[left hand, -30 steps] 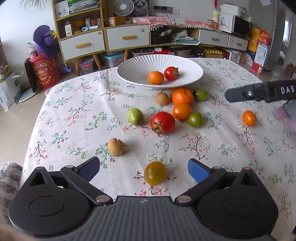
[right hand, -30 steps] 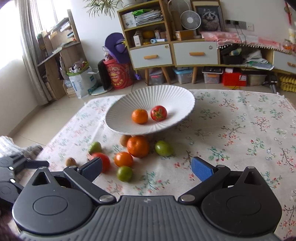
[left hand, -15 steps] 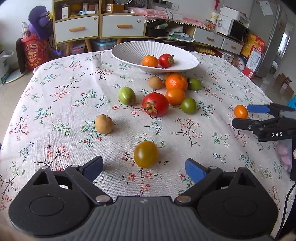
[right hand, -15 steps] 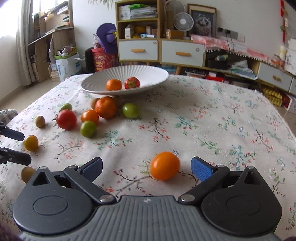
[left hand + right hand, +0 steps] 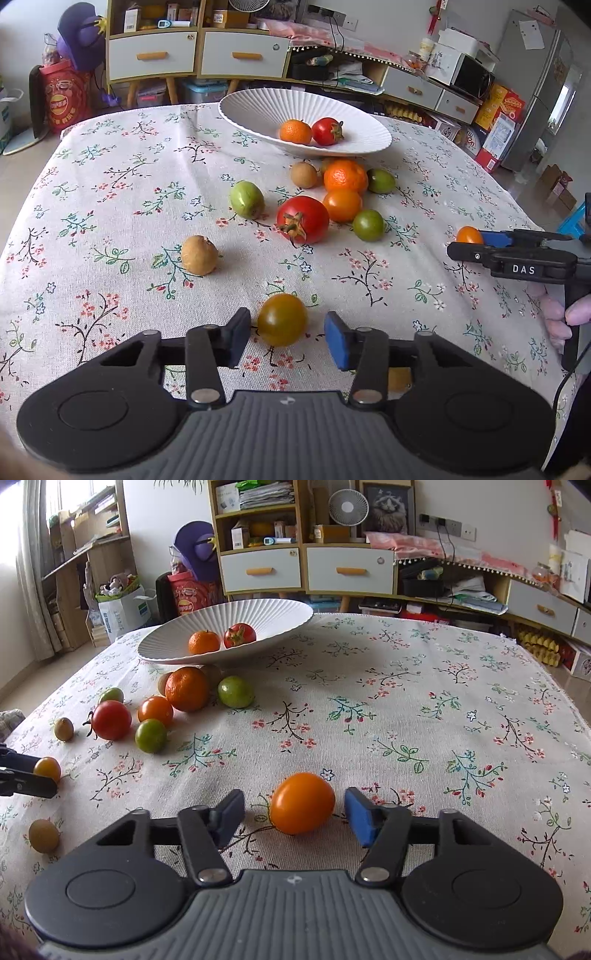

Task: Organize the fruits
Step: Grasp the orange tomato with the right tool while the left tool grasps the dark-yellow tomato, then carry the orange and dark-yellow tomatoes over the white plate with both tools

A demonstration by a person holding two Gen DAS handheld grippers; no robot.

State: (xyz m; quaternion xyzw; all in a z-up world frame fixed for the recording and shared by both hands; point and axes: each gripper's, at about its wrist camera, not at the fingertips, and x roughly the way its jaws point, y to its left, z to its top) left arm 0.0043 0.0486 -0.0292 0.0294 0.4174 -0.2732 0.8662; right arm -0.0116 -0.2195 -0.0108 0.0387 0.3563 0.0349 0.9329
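- The floral tablecloth (image 5: 110, 192) left of the white ribbed bowl (image 5: 258, 110) lay flat and bare out to its rounded left edge, giving wide open room on that side.
- A rough brown, egg-shaped fruit (image 5: 198, 254) sat alone, well in front of the bowl and to its left, with clear cloth all round it.
- The left gripper (image 5: 287, 334) had just been closing; its dark pad stood just beside a smooth, glossy yellow-green tomato (image 5: 282, 319) and its blue pad a little off the other side. Whether the dark pad quite touched the skin I could not tell, so the jaws read as partly open around it, not clamped.
- Just in front of the bowl, a tight cluster crowded the middle: a matte green fruit (image 5: 246, 198), a shiny red tomato (image 5: 303, 218) with a dried calyx, a dimpled mandarin (image 5: 345, 176), and round orange and green tomatoes, several touching.
- Inside the bowl, a small mandarin (image 5: 295, 132) and a red tomato (image 5: 327, 131) rested side by side on the fluted surface.
- The right gripper (image 5: 295, 818) had likewise just been closing; a smooth, oval orange tomato (image 5: 302, 802) lay on the cloth between its pads, with a gap showing at each side, so nothing was gripped. It was well to the bowl's right and nearer the camera.
- Right of the bowl the cloth ran empty of fruit to the far table edge (image 5: 554, 686).
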